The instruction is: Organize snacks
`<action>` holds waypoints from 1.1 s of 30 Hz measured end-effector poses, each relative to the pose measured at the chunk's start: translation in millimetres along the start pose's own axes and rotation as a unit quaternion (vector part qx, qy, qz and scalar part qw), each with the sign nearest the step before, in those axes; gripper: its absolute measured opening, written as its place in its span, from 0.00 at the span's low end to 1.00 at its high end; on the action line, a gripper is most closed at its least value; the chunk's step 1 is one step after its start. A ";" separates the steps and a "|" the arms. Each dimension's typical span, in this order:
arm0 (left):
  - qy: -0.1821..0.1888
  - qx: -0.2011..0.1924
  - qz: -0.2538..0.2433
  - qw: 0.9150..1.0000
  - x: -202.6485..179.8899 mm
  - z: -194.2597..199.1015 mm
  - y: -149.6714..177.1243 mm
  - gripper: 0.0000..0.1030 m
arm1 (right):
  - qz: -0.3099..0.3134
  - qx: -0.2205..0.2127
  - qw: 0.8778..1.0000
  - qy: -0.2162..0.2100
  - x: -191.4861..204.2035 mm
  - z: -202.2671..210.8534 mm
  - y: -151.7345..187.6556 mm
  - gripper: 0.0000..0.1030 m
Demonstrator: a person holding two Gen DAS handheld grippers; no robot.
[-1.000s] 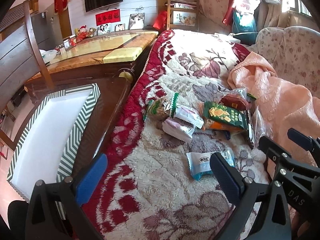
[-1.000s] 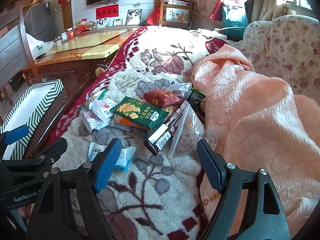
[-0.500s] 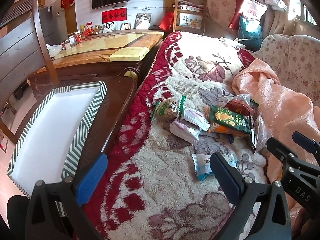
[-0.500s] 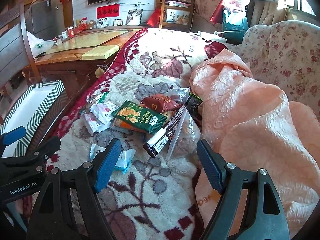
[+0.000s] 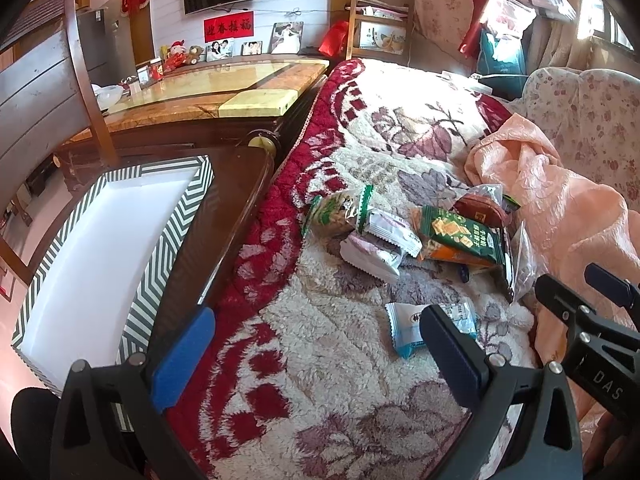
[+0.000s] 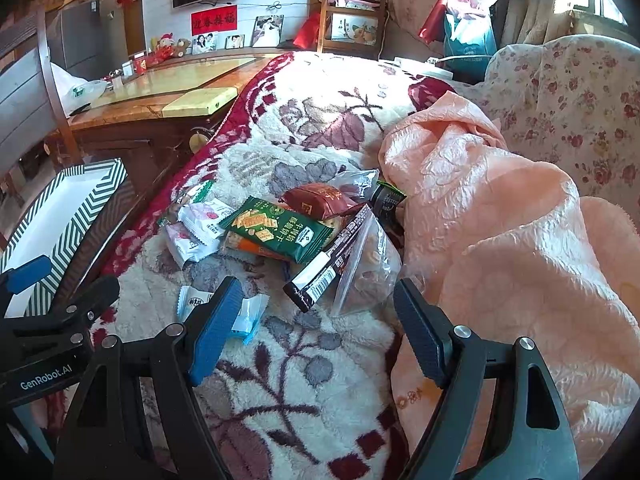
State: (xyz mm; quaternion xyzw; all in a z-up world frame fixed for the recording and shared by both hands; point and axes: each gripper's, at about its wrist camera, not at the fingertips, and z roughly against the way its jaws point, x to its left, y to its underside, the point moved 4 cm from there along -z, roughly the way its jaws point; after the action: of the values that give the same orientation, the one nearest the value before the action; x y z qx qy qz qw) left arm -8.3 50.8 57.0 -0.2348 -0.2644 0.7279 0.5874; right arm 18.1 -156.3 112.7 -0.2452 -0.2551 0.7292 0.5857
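Floral blanket [image 5: 328,360]: blue packet [image 5: 404,326] beside left fingers [image 5: 452,350]; both pairs apart.

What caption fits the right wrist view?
Open right tongs hover over snack packets piled on a floral blanket, striped box at left.

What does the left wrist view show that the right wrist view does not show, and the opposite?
Only the left wrist view shows the whole white inside of the striped box and the right gripper at the side. Only the right wrist view shows the black bar wrapper at full length, the clear zip bag and the left gripper. Both show the green cracker packet, the light blue packet and the floral blanket. Both grippers are open and hold nothing.
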 end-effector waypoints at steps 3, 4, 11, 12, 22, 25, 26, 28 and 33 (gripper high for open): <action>0.000 0.001 0.000 1.000 0.2 -1.1 0.7 1.00 | 0.000 0.000 1.000 0.000 0.5 -0.6 0.7 0.77; 0.000 0.001 -0.001 1.000 0.2 -1.5 1.1 1.00 | -0.001 0.002 1.000 0.000 0.6 -0.9 0.7 0.77; -0.002 0.005 -0.001 1.000 1.3 -5.1 3.0 1.00 | -0.003 0.008 1.000 -0.003 -0.4 -4.6 2.8 0.77; -0.003 0.006 -0.001 1.000 2.0 -6.4 3.8 1.00 | -0.002 0.008 1.000 -0.003 -0.5 -5.2 3.3 0.77; 0.000 0.033 0.004 0.999 7.9 -21.8 11.7 1.00 | -0.014 0.033 0.999 -0.007 -9.9 -19.3 11.2 0.77; 0.000 0.038 -0.006 0.999 2.6 -24.9 13.5 1.00 | -0.017 0.044 0.999 -0.013 -11.3 -24.9 14.4 0.77; 0.001 0.038 -0.009 0.999 0.6 -25.4 13.8 1.00 | -0.016 0.047 0.999 -0.012 -11.3 -26.3 15.3 0.77; 0.003 0.037 -0.015 0.999 -3.0 -25.9 14.0 1.00 | -0.015 0.051 0.999 -0.011 -11.7 -28.6 17.2 0.77; 0.023 0.038 -0.037 0.998 -15.0 -27.9 12.9 1.00 | -0.022 0.054 0.998 -0.015 -16.1 -31.2 18.0 0.77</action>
State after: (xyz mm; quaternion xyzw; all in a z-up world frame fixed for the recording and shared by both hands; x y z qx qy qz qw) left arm 3.4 37.0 28.0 -0.2191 -0.2312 0.7100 0.6281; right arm 28.6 -172.8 78.3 -0.1965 -0.2289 0.7325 0.6102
